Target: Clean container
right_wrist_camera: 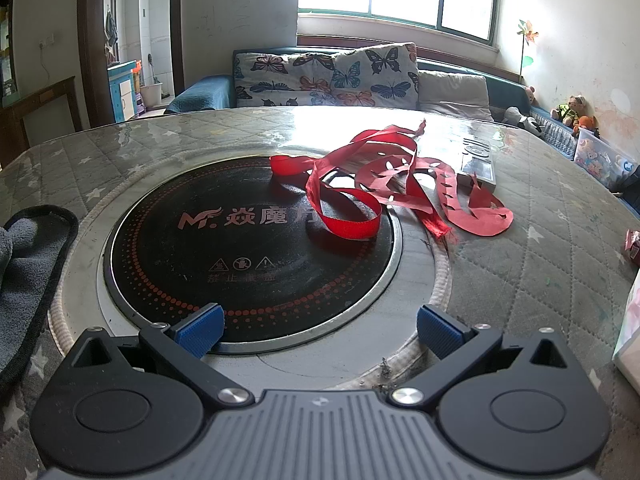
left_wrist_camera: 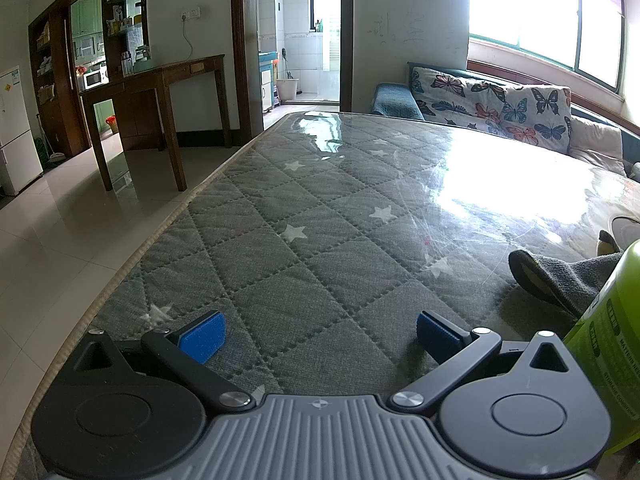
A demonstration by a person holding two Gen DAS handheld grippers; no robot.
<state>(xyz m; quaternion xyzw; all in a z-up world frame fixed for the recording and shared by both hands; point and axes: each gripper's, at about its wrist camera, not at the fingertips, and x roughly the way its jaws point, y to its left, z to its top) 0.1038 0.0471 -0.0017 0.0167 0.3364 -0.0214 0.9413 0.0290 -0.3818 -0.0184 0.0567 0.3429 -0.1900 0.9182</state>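
A lime-green container (left_wrist_camera: 612, 344) with printed text stands at the right edge of the left wrist view, just right of my left gripper (left_wrist_camera: 318, 334), which is open and empty over the quilted table cover. A grey cloth (left_wrist_camera: 560, 276) with a dark hem lies behind the container. The same grey cloth (right_wrist_camera: 28, 264) shows at the left of the right wrist view. My right gripper (right_wrist_camera: 320, 328) is open and empty, low over the near rim of a round black cooktop (right_wrist_camera: 248, 248) set into the table.
Red ribbon (right_wrist_camera: 344, 208) and cut red paper strips (right_wrist_camera: 460, 196) lie across the cooktop's far right side. A remote control (right_wrist_camera: 478, 160) lies behind them. A pale box (right_wrist_camera: 630, 328) sits at the right edge. The table edge (left_wrist_camera: 132, 256) drops to the tiled floor on the left.
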